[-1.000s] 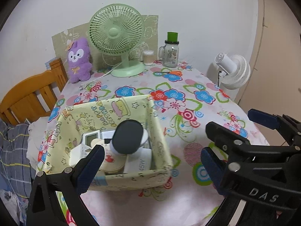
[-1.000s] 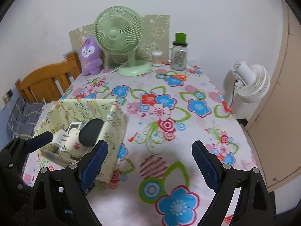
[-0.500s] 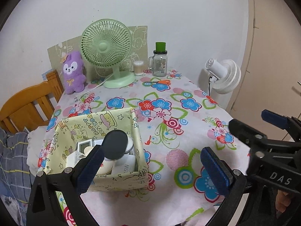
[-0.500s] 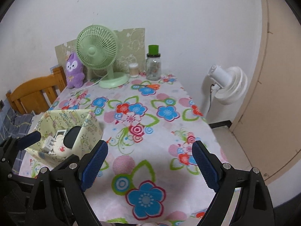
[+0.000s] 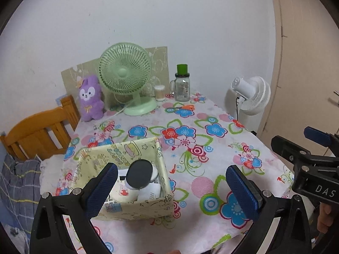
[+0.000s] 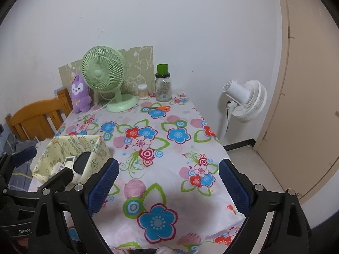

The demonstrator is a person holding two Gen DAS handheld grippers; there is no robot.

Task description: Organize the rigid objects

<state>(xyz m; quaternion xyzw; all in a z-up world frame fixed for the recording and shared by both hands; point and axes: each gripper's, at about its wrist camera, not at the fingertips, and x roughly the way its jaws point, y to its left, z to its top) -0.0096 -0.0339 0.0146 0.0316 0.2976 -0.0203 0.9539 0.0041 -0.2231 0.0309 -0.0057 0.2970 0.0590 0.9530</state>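
Now the fabric box sits just beyond the left fingers.

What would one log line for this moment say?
left tongs: open, empty | right tongs: opening, empty | box: filled, on table

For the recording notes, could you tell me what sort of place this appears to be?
Most likely a room in a home, perhaps a bedroom corner. A table with a flowered cloth holds a green desk fan and a purple plush toy, with a wooden chair beside it.
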